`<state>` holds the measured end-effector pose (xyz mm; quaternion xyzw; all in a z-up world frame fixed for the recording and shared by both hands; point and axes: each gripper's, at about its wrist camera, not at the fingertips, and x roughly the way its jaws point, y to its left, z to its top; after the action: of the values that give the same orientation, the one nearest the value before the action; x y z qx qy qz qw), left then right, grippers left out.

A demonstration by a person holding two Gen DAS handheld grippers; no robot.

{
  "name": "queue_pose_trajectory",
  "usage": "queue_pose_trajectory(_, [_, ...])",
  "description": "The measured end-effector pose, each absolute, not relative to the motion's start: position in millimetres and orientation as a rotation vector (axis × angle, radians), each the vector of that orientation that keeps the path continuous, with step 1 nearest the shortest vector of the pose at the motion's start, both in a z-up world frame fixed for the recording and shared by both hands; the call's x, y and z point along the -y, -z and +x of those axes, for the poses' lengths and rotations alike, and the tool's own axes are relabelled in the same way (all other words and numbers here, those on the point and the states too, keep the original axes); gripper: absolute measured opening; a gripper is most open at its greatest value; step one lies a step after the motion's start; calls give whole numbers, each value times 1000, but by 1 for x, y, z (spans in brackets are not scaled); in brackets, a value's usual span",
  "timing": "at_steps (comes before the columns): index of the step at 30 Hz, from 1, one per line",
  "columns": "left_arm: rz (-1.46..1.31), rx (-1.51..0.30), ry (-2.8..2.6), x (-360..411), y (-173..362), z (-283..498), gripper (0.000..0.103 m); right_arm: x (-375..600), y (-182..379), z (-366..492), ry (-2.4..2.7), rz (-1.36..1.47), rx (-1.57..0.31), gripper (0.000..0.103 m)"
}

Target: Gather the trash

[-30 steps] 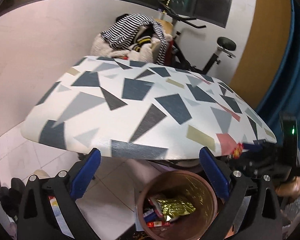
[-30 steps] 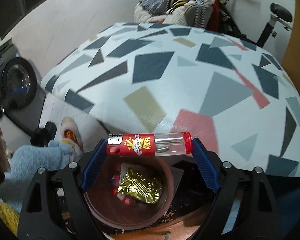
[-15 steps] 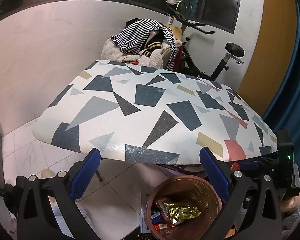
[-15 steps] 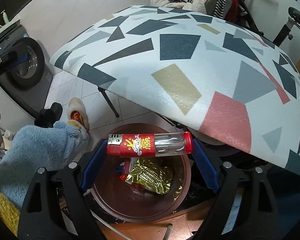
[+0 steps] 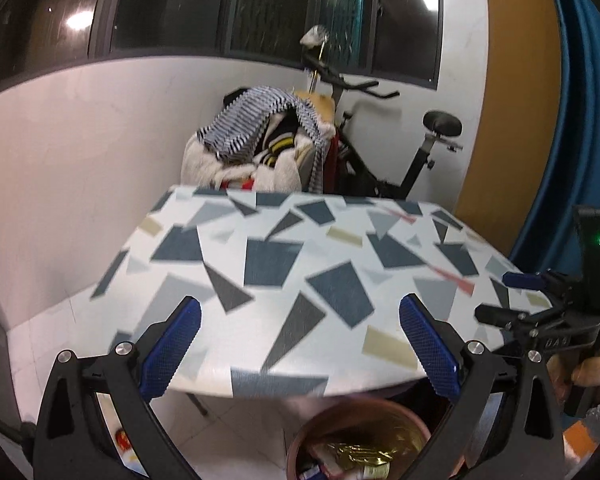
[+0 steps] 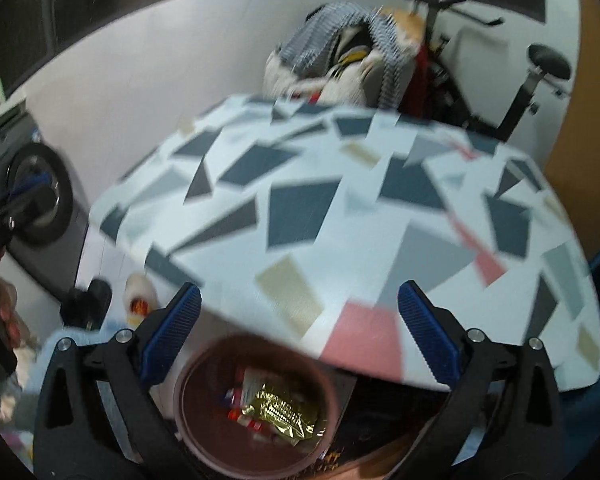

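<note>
The brown trash bin (image 6: 188, 380) stands on the floor under the near edge of the patterned table (image 6: 320, 220). It holds a gold wrapper (image 6: 284, 408) and small red scraps. My right gripper (image 6: 299, 292) hangs above the bin; its jaws are opening wide and nothing is between them. My left gripper (image 5: 300, 308) is open and empty, above the table's near edge, with the bin (image 5: 312, 428) low between its fingers. The right gripper (image 5: 540, 300) also shows at the right edge of the left wrist view, held by a hand.
Behind the table are a chair heaped with clothes (image 5: 260, 148) and an exercise bike (image 5: 380, 160). A washing machine (image 6: 32, 192) stands at the left and a blue curtain (image 5: 580, 120) at the right. A slipper (image 6: 140, 296) lies on the tiled floor.
The right gripper's jaws have spread and the red-capped clear tube has left them. Both grippers have risen, so the table top sits lower in each view.
</note>
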<state>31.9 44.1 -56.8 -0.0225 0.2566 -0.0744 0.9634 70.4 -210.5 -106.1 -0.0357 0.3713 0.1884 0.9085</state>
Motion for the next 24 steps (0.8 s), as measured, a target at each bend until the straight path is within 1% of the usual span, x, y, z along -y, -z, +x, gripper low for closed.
queue_pose_trajectory(6, [-54,-470,159,-38,20,39,97,232,52,80,-341,-69,-654,97])
queue_pose_trajectory(12, [-51,-443,138,-34,-6,43,97,249,14,82,-310,-46,-587,97])
queue_pose_trajectory(24, [-21,-409,96,-30,-22,41,97,263,-17,72,-295,-28,-531,97])
